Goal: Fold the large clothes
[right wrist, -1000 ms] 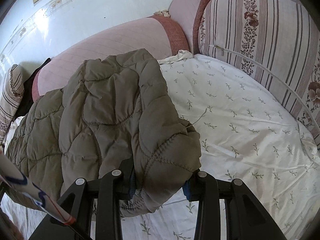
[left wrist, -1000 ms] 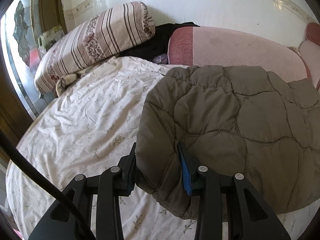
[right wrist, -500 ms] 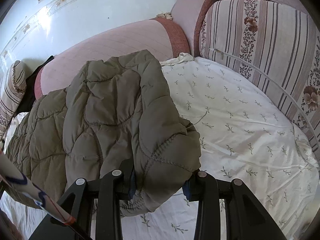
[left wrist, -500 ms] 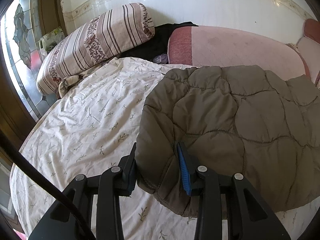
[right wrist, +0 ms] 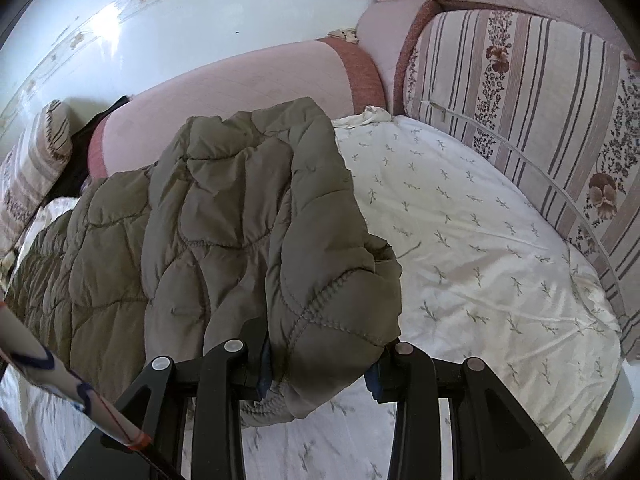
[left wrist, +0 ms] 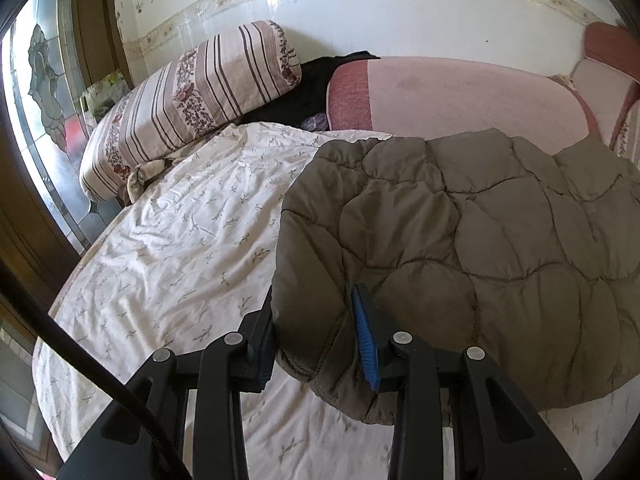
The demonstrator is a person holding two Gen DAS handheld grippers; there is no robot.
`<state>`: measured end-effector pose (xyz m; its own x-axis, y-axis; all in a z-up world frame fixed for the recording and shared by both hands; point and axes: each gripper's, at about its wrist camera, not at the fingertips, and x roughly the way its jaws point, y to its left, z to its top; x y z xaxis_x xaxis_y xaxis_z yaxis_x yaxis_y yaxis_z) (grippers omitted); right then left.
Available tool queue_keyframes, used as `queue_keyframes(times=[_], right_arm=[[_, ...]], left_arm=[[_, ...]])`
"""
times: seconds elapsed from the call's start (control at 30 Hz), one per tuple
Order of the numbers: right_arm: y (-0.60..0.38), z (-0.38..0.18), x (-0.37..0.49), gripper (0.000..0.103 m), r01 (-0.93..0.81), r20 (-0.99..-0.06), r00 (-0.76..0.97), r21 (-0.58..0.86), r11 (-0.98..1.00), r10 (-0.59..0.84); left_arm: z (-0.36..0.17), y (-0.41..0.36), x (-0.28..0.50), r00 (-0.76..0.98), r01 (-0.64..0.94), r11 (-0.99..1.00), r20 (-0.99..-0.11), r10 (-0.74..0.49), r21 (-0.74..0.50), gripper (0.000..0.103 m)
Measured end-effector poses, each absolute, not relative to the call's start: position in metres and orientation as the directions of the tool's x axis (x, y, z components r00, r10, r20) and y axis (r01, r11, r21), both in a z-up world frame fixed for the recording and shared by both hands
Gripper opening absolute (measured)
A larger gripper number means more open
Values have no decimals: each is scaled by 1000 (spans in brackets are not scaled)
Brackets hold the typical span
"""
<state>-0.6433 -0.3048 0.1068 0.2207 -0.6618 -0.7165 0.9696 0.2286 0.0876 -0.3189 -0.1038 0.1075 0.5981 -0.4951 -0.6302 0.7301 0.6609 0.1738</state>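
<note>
Two hand-held grippers sit nearest to us, one in each wrist view, and each is clamped on a corner of the same padded garment. We see the left gripper (left wrist: 316,340) with its blue pads pressing a thick fold at the near left edge of the olive quilted jacket (left wrist: 460,248). We see the right gripper (right wrist: 320,356) pinching the bunched near right corner of the same jacket (right wrist: 224,232), the puffy cloth bulging over and between its jaws.

We judge the step in hand to be carrying the near edge of the jacket up and away to make a fold. To do it well, we would keep both grips firm, since the filling is slippery and springy. We would also move both hands together at even height, so the edge stays straight, and lay it down squarely on the far part.

Beyond the grippers, the jacket spreads away from us across the floral bedsheet (left wrist: 172,248), its near edge raised off the sheet and its far part resting flat. It lies to the right of the left gripper and to the left of the right one, stretched between them.

Farther off we find a pink bolster (left wrist: 460,92) just behind the jacket, with striped cushions (right wrist: 520,92) at the sides and a white tiled wall (left wrist: 360,12) beyond.
</note>
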Motion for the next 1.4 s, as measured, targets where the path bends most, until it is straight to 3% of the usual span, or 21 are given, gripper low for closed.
queue_keyframes(times=[0.23,0.43,0.5,0.57,0.6,0.67,0.77,0.87,0.93,1.07,1.17,1.27,1.4], right_arm=[[-258,104,-661,38,953,-721,275,119,278,-636],[-254,83,-686,39,949,-774,315,241,205,-549],[-269,70,-699,45,937,-803,347,316,148,-485],[-277,63,-718,66,919,-815,370,390,50,-447],[-279,63,-726,70,915,-817,365,404,10,-446],[-279,67,-742,73,922,-824,314,384,-58,-471],[-274,85,-755,73,935,-805,211,331,-125,-555],[-264,112,-750,73,961,-722,103,251,-120,-684],[-263,128,-731,73,957,-646,207,291,14,-735],[-267,139,-658,63,935,-595,355,218,281,-721],[-286,128,-609,46,916,-609,387,166,366,-692],[-314,101,-589,44,929,-660,339,122,350,-670],[-339,69,-590,44,951,-725,275,108,290,-632]], left_arm=[[115,-59,-349,616,731,659,-587,-525,177,25],[102,-44,-366,574,757,633,-627,-527,160,26],[99,-46,-361,556,763,630,-643,-527,144,27],[103,-46,-352,558,754,645,-640,-528,125,33],[106,-45,-348,560,750,652,-635,-533,115,41],[111,-45,-343,575,736,669,-618,-537,103,44],[118,-50,-334,589,727,680,-599,-543,99,44],[121,-58,-332,577,731,678,-600,-554,78,45],[122,-69,-333,553,745,664,-611,-566,60,45],[116,-99,-347,522,781,621,-618,-588,69,46],[105,-121,-355,523,792,603,-619,-587,97,48],[87,-140,-352,545,782,605,-636,-547,149,48],[65,-154,-343,556,771,610,-662,-503,183,61]])
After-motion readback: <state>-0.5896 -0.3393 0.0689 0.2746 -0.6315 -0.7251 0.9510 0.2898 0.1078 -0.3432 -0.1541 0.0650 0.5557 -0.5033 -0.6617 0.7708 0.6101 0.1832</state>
